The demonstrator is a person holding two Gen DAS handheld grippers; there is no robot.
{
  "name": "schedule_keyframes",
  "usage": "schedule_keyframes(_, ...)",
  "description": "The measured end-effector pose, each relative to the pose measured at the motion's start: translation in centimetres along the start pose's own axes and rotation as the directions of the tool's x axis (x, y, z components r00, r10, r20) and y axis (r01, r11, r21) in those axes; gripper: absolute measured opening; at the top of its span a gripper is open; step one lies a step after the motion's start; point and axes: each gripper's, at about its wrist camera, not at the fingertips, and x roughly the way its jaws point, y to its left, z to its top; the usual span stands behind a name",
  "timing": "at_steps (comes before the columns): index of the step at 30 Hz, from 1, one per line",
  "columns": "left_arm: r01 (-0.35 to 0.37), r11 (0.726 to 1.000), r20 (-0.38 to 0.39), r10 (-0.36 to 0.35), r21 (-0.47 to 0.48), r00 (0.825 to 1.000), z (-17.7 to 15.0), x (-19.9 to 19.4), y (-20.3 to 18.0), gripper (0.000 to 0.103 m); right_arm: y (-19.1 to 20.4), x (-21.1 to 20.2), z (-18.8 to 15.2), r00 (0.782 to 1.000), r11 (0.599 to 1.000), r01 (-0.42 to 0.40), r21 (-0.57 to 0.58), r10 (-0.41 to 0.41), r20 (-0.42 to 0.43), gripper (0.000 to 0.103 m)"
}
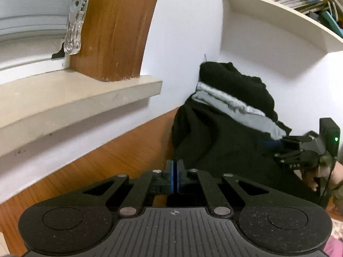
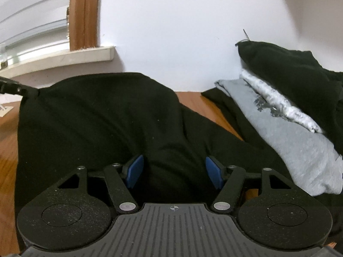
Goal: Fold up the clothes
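Note:
A black garment lies spread on the wooden table. My left gripper has its blue pads pressed together. In the right wrist view, the left gripper pinches the garment's raised left corner. My right gripper stands open, its blue pads on either side of a ridge of the black cloth. In the left wrist view, the right gripper sits low at the garment's right side with a hand behind it. A stack of folded clothes, black and grey, leans on the wall.
A beige window sill and a wooden window frame are on the left. A clear clip hangs from the blind cord. A white shelf with books runs above the stack. The white wall is close behind.

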Motion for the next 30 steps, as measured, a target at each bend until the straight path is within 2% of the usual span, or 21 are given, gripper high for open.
schedule_keyframes(2, -0.038, 0.999, 0.004, 0.038, 0.002, 0.999, 0.2, -0.4, 0.0, 0.006, 0.0, 0.0, 0.0, 1.0, 1.0, 0.002, -0.002, -0.002, 0.003, 0.063)
schedule_keyframes(3, -0.043, 0.999, 0.001, 0.043, 0.001, 0.999, 0.2, -0.7, 0.1, 0.022, 0.0, -0.1, -0.1, 1.0, 1.0, 0.003, -0.001, -0.003, 0.006, 0.063)
schedule_keyframes(5, -0.027, 1.0, -0.002, 0.027, -0.013, 1.0, -0.1, -1.2, 0.2, 0.043, 0.0, -0.2, -0.2, 1.0, 1.0, 0.002, 0.006, -0.002, 0.016, 0.063)
schedule_keyframes(11, 0.045, 0.998, -0.039, -0.047, -0.052, 0.998, -1.9, -0.8, 0.2, 0.055, -0.1, -0.4, -0.6, 0.999, 1.0, 0.0, 0.022, -0.001, 0.041, 0.063)
schedule_keyframes(14, 0.088, 0.994, -0.046, -0.091, -0.069, 0.995, -2.6, -0.5, 0.2, 0.056, -0.2, -0.4, -0.7, 0.999, 1.0, 0.0, 0.022, -0.001, 0.043, 0.063)
schedule_keyframes(16, 0.109, 0.993, -0.051, -0.111, -0.043, 0.992, -2.9, -0.3, -0.1, 0.049, -0.2, -0.4, -0.7, 0.999, 1.0, -0.001, 0.023, 0.0, 0.046, 0.063)
schedule_keyframes(17, 0.113, 0.993, -0.057, -0.114, -0.021, 0.992, -3.0, -0.3, -0.2, 0.006, -0.2, -0.4, -0.7, 0.999, 1.0, -0.003, 0.023, 0.002, 0.046, 0.063)
schedule_keyframes(18, 0.112, 0.994, -0.076, -0.112, -0.007, 0.991, -3.1, -0.3, -0.2, 0.005, -0.2, -0.4, -0.7, 0.999, 1.0, -0.004, 0.022, 0.003, 0.047, 0.063)
schedule_keyframes(22, 0.064, 0.998, -0.077, -0.065, -0.015, 0.995, -2.8, -2.3, 1.7, 0.002, -0.4, -0.4, -0.7, 0.999, 1.0, -0.013, 0.021, 0.012, 0.048, 0.063)
schedule_keyframes(26, 0.052, 0.999, -0.094, -0.051, 0.011, 0.994, -2.7, -3.1, 1.3, 0.004, -0.3, -0.3, -0.7, 0.999, 1.0, -0.024, 0.012, 0.024, 0.049, 0.063)
schedule_keyframes(28, 0.029, 0.999, -0.075, -0.027, 0.03, 0.997, -1.7, -3.3, 0.3, 0.008, -0.4, -0.3, -0.8, 0.999, 1.0, -0.026, 0.001, 0.026, 0.047, 0.063)
schedule_keyframes(30, 0.011, 0.998, -0.057, -0.008, 0.06, 0.998, -0.4, -3.0, -1.0, 0.021, -0.5, -0.3, -0.8, 0.999, 0.999, -0.033, -0.026, 0.034, 0.038, 0.063)
